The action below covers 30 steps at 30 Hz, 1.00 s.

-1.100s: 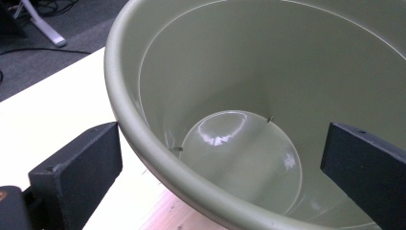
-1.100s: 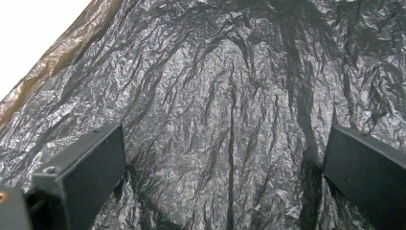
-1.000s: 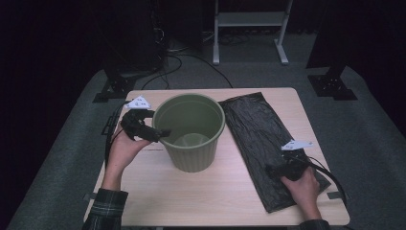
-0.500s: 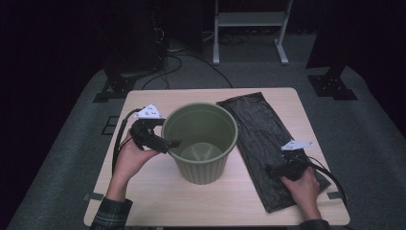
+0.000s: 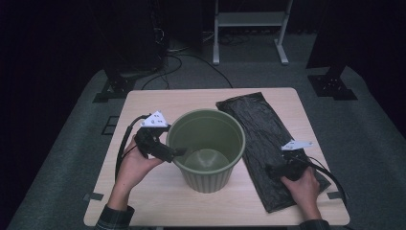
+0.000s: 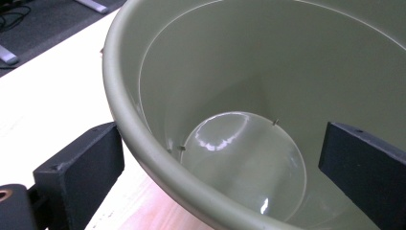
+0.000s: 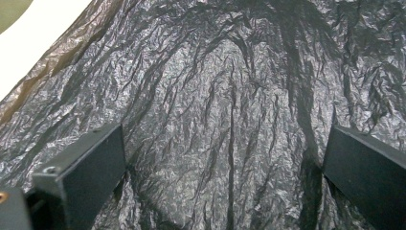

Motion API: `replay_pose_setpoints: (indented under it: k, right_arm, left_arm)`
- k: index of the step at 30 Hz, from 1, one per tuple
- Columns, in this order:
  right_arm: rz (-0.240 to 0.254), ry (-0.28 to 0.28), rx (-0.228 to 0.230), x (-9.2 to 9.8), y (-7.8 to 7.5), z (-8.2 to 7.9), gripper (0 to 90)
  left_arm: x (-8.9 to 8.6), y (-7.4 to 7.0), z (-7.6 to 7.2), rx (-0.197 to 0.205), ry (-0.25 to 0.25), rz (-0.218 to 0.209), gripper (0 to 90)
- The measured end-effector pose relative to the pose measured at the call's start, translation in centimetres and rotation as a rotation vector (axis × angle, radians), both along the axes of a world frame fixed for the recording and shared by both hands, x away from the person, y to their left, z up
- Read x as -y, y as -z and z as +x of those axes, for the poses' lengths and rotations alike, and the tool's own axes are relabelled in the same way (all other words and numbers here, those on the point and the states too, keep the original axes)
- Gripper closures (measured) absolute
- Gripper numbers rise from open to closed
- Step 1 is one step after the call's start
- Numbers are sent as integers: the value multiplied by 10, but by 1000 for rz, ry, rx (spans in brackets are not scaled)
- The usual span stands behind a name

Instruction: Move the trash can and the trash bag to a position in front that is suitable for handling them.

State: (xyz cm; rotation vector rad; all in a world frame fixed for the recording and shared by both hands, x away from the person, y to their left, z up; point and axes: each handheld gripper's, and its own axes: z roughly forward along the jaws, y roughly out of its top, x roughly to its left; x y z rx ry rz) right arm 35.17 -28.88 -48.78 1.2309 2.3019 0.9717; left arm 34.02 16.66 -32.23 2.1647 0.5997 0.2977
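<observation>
Black jaws of the left gripper (image 5: 173, 152) straddle the near-left rim of the round olive-green plastic bin (image 5: 206, 149): in the left gripper view one jaw sits outside the wall and the other inside, both spread wide with a clear gap to the rim (image 6: 143, 139), so nothing is pinched yet. The bin stands upright and empty near the middle of the pale wooden table (image 5: 143, 98), its glossy floor (image 6: 244, 163) bare.

The right gripper (image 5: 275, 168) rests low over the near end of the crinkled black plastic bin liner (image 5: 261, 124), which lies flat along the table's right side, just beside the bin. Its jaws are also spread, with the wrinkled film (image 7: 225, 120) lying between them and no fold caught.

The work in hand looks like steadying the bin and picking up the liner to line it. To do that well, the left jaws should close squarely on the rim rather than at a slant, so the light bin does not tip or skate. The right gripper should press down enough to gather a ridge of film before closing; a flat sheet will likely slip out. Taking the liner near its open edge would make spreading it over the rim easier.
</observation>
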Motion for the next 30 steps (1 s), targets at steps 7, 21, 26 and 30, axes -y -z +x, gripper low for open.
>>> replay_pose_setpoints:
  k: [7,21,26,30]
  right_arm:
    - [0,-5,-1,0,0,0,0]
    - [0,-12,-2,0,0,-2,0]
    - [0,-12,-2,0,0,-2,0]
    - [0,-12,-2,0,0,-2,0]
  left_arm:
    - [3,1,-7,2,19,-7,4]
    - [-19,-22,-6,58,-31,-90,3]
    - [-32,-24,-13,65,-55,-111,3]
    - [-41,-20,-19,61,-70,-110,3]
